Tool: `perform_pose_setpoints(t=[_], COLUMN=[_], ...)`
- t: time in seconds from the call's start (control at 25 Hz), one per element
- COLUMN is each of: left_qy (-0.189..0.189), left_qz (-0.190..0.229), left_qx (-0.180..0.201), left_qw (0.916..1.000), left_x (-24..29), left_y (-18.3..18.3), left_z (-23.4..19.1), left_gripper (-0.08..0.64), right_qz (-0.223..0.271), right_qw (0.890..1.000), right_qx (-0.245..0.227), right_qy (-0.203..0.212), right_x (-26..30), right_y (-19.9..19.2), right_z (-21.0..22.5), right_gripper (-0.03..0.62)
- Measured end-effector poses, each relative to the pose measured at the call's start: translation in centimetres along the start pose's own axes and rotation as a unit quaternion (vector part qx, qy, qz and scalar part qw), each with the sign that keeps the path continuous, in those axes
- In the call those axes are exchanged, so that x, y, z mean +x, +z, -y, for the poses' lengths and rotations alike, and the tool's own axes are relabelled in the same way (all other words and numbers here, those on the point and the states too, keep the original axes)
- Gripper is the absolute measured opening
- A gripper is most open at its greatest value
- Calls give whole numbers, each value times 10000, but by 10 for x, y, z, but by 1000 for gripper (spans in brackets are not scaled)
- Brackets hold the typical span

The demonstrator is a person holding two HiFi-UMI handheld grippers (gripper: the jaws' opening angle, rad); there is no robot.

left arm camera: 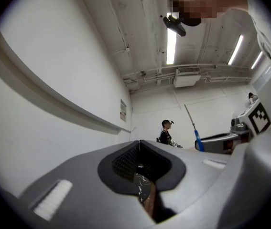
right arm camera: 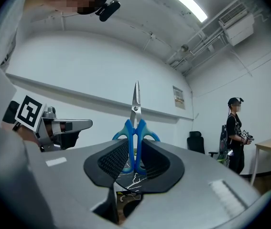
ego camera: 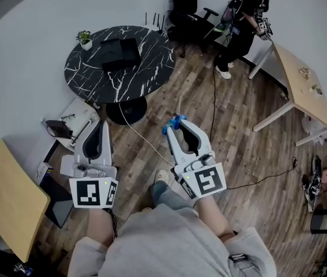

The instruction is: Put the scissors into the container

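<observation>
My right gripper (ego camera: 177,124) is shut on the blue handles of the scissors (ego camera: 174,122), held in the air over the wood floor. In the right gripper view the scissors (right arm camera: 135,128) stand upright between the pads, with the closed metal blades pointing up past the jaws. My left gripper (ego camera: 102,124) is shut with nothing in it; its tips (left arm camera: 139,143) meet. From the left gripper view, the scissors (left arm camera: 198,140) show at the right. A black boxy object (ego camera: 120,52) lies on the round black marble table (ego camera: 151,68) ahead; I cannot tell whether it is the container.
A small potted plant (ego camera: 85,38) stands on the marble table's far left edge. A person (ego camera: 248,17) stands by a wooden table (ego camera: 304,77) at the back right, near an office chair (ego camera: 186,7). Cables cross the floor. A wooden tabletop (ego camera: 7,201) and clutter (ego camera: 71,126) lie left.
</observation>
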State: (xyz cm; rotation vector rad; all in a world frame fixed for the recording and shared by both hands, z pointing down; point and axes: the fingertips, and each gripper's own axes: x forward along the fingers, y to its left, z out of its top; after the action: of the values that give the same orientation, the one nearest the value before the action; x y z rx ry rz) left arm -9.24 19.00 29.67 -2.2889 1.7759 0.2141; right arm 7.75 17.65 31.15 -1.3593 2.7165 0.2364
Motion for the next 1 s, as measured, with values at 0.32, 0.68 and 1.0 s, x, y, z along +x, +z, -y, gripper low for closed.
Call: perform_pose_setpoints(t=[0.32, 0.68, 1.0], left_qy=[179, 385, 549], left_qz=[98, 152, -44], left_qx=[-74, -11, 47], left_qw=[9998, 9991, 9985], left_x=[97, 175, 205], left_y=[-10, -24, -46], left_z=[-15, -12, -17], left_gripper=[61, 61, 61], right_qz=[6, -15, -160], right_qw=[9999, 9991, 9977], right_qx=[6, 89, 267], right_qy=[154, 407, 599], right_x=[74, 130, 164], right_y=[-5, -18, -42], right_z=[68, 130, 152], right_gripper=[83, 83, 83])
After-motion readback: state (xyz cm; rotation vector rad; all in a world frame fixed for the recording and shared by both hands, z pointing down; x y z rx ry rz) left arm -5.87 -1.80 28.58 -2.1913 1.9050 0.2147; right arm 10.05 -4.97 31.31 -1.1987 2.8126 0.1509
